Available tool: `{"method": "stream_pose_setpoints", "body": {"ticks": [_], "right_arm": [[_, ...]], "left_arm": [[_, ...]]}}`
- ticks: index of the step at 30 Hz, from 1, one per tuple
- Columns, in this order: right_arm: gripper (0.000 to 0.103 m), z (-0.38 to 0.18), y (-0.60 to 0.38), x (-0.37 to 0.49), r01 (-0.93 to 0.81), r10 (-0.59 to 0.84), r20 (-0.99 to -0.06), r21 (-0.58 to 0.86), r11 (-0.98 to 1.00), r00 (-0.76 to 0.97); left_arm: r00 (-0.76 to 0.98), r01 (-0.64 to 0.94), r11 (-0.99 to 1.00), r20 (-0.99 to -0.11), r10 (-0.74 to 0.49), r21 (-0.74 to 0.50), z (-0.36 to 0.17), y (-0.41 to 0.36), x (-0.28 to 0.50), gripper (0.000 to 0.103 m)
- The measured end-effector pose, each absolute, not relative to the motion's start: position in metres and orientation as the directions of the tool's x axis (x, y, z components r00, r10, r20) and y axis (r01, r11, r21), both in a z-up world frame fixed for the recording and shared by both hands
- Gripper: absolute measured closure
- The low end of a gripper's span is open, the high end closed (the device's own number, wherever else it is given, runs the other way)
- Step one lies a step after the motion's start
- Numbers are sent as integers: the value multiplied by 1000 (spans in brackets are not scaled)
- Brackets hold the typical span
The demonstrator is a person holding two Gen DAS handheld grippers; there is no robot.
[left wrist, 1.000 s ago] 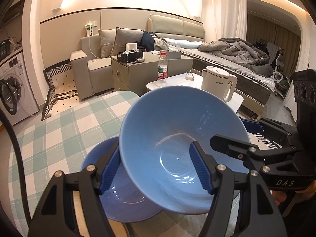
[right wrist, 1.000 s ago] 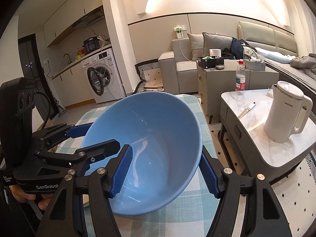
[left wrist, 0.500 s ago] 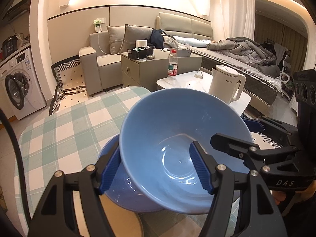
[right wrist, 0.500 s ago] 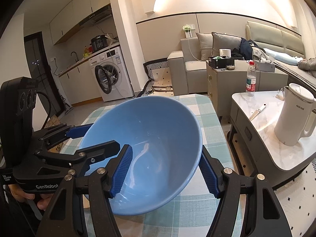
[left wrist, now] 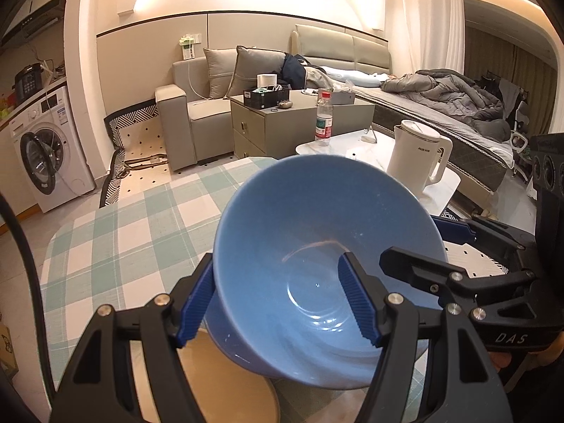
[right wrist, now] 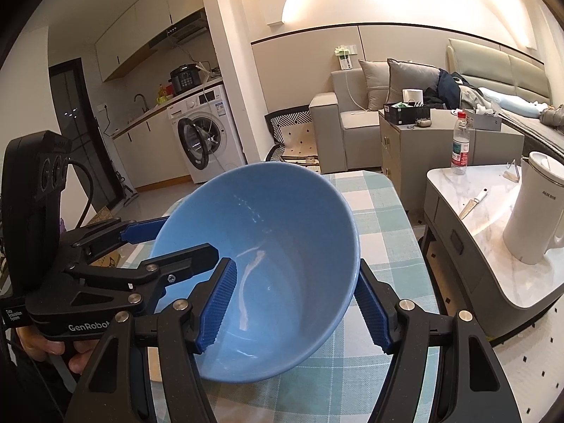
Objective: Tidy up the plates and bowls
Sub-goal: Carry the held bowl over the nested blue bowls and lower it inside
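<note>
Black gripper [left wrist: 278, 299] frames, silver screws; ribbed blue pads [left wrist: 357, 299]; "DAS", "GenRobot" lettering

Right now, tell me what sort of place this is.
Likely a small studio flat: a bed and sofa share one room with a washing machine under a kitchen counter. Both grippers, left and right, hold a blue bowl over a checked table.
</note>
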State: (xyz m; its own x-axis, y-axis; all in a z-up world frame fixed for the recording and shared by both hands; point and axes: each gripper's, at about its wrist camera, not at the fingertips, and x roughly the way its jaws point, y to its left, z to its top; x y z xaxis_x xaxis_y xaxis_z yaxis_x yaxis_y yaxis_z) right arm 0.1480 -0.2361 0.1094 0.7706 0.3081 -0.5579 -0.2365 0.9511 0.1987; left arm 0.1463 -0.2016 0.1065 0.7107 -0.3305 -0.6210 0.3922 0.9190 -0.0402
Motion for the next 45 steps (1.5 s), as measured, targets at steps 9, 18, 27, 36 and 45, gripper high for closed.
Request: {"method": "stream_pose_setpoints", "body": {"ticks": [9, 18, 27, 36, 45], "right_arm": [[34, 100, -219, 157, -249, 313, -581, 189, 950, 751], [34, 91, -208, 168, -253, 321, -591, 198, 947, 740], [34, 83, -202, 175, -245, 320, -604, 206, 947, 730], [34, 76, -198, 183, -261, 341, -609, 219, 940, 716], [21, 66, -197, 188, -260, 328, -634, 202, 944, 701]], "left_arm": [[703, 370, 928, -637, -317, -54, 95, -188, 154, 34], [701, 350, 935, -647, -300, -55, 84, -182, 161, 34], [697, 340, 939, -658, -286, -49, 73, -178, 168, 34], [685, 333, 941, -669, -288, -64, 65, -173, 174, 34], [680, 318, 946, -682, -269, -56, 55, -171, 174, 32]]}}
